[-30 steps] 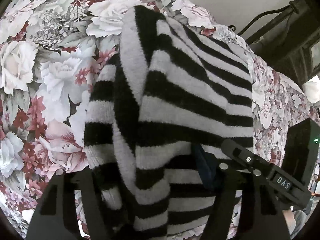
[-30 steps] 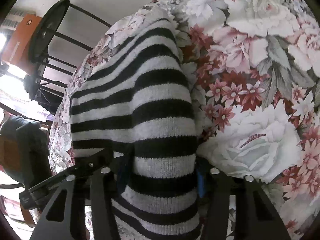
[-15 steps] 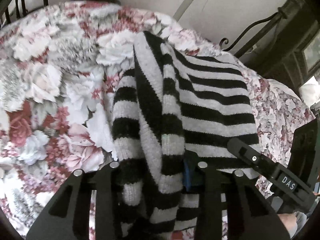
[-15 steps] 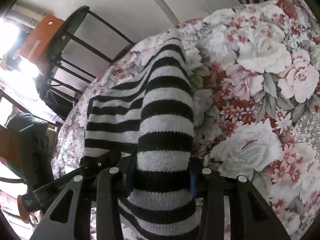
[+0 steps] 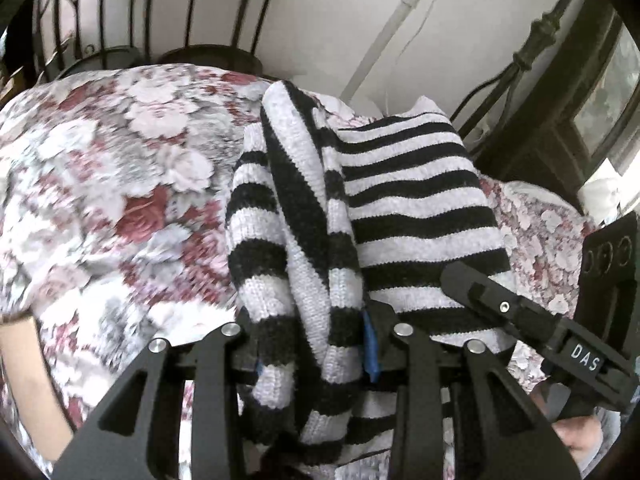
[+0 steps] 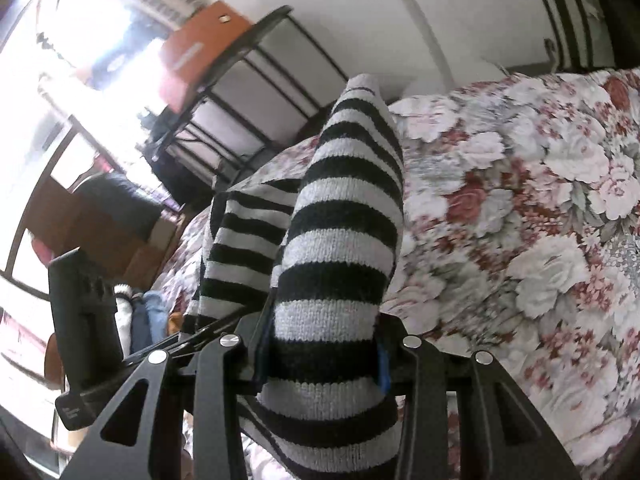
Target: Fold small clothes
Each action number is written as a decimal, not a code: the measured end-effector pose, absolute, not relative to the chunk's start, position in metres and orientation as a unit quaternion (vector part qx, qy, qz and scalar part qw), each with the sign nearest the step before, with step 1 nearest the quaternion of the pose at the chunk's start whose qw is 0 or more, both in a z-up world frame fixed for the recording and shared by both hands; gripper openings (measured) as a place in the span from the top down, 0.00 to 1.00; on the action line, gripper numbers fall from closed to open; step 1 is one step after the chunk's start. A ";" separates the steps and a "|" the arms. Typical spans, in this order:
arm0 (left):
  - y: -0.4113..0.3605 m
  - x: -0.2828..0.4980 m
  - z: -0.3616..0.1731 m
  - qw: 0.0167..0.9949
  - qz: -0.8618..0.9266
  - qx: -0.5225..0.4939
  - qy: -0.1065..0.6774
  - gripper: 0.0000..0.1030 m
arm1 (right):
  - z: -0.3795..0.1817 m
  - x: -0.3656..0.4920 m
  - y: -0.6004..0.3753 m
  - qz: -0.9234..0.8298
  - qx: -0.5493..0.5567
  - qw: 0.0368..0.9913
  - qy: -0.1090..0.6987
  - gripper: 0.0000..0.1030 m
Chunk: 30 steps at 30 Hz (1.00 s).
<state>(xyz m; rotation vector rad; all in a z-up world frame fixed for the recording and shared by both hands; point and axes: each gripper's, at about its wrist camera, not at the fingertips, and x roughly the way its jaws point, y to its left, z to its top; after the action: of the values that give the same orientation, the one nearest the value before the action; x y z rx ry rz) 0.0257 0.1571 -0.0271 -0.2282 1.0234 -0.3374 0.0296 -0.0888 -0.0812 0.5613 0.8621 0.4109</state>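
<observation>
A black-and-white striped knit sweater (image 5: 400, 208) hangs lifted over the floral bedspread (image 5: 112, 200). My left gripper (image 5: 312, 344) is shut on a bunched fold of it. My right gripper (image 6: 320, 348) is shut on another striped part, the sweater (image 6: 340, 240) rising from its jaws. In the left wrist view the right gripper's black body (image 5: 532, 320) is close on the right. In the right wrist view the left gripper's body (image 6: 84, 320) is at the left. The fingertips are hidden in the knit.
A dark metal bed frame (image 5: 532, 52) and white wall stand behind the bed. In the right wrist view a black wire shelf (image 6: 248, 80) with an orange box (image 6: 196, 52) stands by a bright window. The floral bedspread (image 6: 520, 240) spreads to the right.
Both grippers have lifted and tilted up with the sweater held. The sweater has risen off the bedspread and hangs more bunched, and the wall and bed frame have come into view.
</observation>
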 end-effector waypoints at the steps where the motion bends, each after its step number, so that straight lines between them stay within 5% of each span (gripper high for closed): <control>1: 0.162 0.021 -0.025 0.852 -0.159 -0.113 0.485 0.68 | -0.080 0.025 -0.084 0.199 0.265 0.851 0.408 0.62; 20: 0.081 -0.008 0.004 0.860 -0.212 -0.071 0.459 0.68 | -0.058 -0.031 -0.150 0.161 0.291 0.867 0.372 0.62; 30: 0.218 -0.044 0.051 0.892 -0.124 -0.113 0.420 0.68 | -0.011 -0.019 -0.025 0.281 0.265 0.849 0.360 0.62</control>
<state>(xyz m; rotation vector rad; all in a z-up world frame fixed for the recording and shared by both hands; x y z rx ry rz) -0.0441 0.2181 0.0511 -0.2335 0.8711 -0.2567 -0.0190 -0.0248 -0.0109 0.5582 0.7577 0.5924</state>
